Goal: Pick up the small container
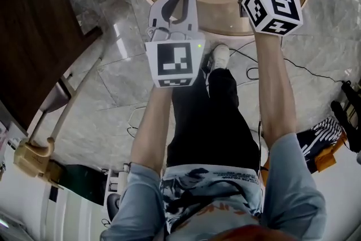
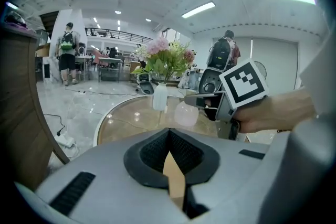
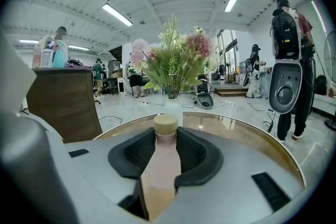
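The round glass-topped bench carries a white vase holding pink and green flowers. Near the vase, the small container, a pale pinkish bottle with a beige cap, sits between the right tongs, whose pads press its sides. The left tongs are closed together on nothing, at the bench's edge.

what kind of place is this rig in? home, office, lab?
Likely a big open hall, perhaps a showroom or lab floor, not a home: a wide polished stone floor, long ceiling strip lights, and a railed upper level at the back.
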### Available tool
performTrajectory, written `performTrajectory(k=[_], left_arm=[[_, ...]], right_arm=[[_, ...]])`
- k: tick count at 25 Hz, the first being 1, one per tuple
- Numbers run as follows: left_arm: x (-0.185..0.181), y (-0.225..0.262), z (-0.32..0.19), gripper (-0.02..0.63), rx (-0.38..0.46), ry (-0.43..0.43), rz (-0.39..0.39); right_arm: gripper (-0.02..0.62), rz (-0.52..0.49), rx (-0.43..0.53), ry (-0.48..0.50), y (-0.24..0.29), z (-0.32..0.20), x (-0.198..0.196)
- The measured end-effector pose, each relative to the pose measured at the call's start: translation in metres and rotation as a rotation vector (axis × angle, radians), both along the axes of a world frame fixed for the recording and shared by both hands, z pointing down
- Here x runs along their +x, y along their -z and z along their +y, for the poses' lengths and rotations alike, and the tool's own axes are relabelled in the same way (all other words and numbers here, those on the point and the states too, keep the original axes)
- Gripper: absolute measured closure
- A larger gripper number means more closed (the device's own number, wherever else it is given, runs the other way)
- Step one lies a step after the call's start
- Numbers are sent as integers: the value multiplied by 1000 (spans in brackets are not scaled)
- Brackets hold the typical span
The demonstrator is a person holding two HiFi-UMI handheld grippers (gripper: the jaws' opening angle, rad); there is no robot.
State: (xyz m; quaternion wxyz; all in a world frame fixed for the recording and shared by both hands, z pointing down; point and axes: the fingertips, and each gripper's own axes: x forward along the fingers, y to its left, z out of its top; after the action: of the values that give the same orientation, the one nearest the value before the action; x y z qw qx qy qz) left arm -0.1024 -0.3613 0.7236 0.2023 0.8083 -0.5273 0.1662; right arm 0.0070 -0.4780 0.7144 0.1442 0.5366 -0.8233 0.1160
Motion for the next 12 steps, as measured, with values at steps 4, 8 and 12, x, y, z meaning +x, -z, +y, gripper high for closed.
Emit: performTrajectory(k=[4,8,12], left_arm=[[-4,22,-3,583,12,-14,3],[-3,58,-11,583,46,-15,9],[12,100,-15,583,74,-32,21]], right_arm=[[457,10,14,-5,31,6,0],[457,10,35,-2,68,12,-2],[457,35,36,24,105,25,2]])
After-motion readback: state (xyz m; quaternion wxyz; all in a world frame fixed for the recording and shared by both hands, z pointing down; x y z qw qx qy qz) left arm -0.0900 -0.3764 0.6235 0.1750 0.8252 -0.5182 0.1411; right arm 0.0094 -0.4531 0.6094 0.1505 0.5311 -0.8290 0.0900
